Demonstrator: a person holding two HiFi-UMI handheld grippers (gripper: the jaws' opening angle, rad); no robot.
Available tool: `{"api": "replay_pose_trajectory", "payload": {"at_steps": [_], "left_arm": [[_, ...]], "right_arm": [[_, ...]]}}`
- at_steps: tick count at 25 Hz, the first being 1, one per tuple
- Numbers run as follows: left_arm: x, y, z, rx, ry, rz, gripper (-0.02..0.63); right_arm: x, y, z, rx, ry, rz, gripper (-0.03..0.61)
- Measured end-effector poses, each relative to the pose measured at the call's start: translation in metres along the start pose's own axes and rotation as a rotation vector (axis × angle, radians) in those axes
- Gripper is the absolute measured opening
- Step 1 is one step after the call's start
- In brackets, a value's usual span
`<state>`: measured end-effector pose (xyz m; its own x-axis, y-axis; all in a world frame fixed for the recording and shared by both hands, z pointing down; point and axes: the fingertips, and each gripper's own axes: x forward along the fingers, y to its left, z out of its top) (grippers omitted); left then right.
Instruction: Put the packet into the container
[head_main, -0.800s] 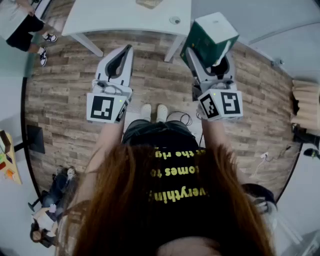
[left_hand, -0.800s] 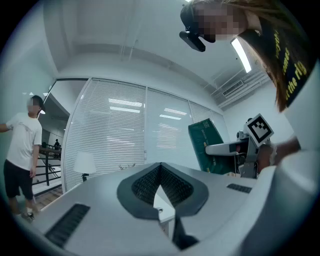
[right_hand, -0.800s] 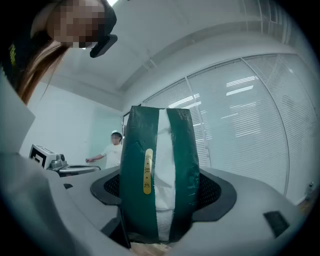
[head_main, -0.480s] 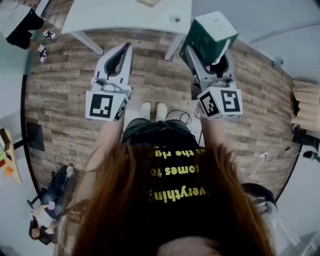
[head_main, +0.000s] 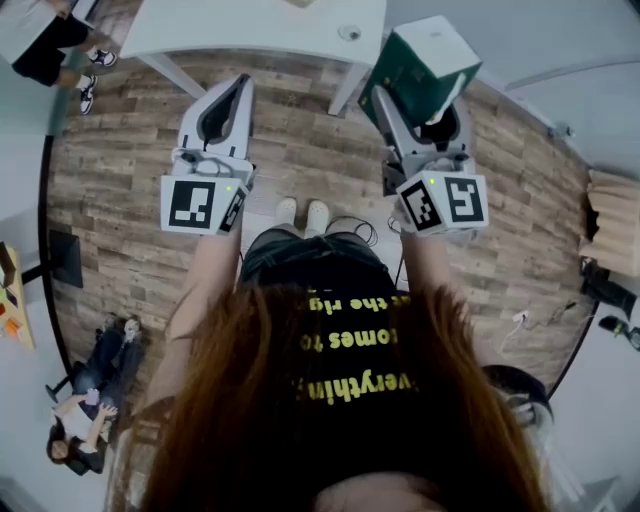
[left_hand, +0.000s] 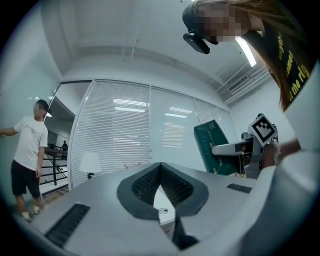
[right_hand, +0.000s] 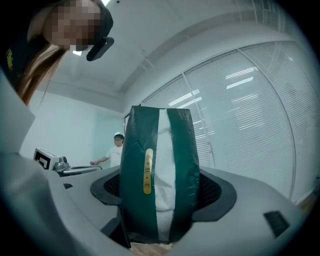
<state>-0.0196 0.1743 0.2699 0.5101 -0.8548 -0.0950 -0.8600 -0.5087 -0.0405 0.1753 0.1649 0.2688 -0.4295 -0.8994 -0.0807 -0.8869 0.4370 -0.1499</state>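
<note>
Wood-plank floor (head_main: 320, 170) filled the head view, with a white table (head_main: 260, 25) at twelve o'clock and the right gripper (head_main: 420, 97) clamping the green packet (head_main: 420, 55) at one. In the left gripper view, the left gripper (left_hand: 160, 170) was closed and empty, facing white blinds (left_hand: 115, 135), with a person (left_hand: 27, 155) at nine. In the right gripper view, both pads pressed the upright packet.

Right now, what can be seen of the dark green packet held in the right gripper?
The dark green block-shaped packet looks like glossy film, with a white band down its narrow face and a slim gold label. It stands roughly upright, seemingly sealed, clamped low on its broad sides by the grey two-jaw right gripper, in the air above the wood-plank floor. Nothing else touches it.
</note>
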Motion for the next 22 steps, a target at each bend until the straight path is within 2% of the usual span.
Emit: {"api": "replay_pose_trajectory", "payload": {"at_steps": [11,22], "left_arm": [[0.012,0.009,-0.009,0.001,0.014,0.076,0.002],[0.064,0.072,-0.028,-0.024,0.006,0.068,0.002]], "right_arm": [[0.022,-0.022,-0.002,0.014,0.013,0.061,0.379],[0.1,-0.036,-0.008,0.009,0.016,0.042,0.379]]}}
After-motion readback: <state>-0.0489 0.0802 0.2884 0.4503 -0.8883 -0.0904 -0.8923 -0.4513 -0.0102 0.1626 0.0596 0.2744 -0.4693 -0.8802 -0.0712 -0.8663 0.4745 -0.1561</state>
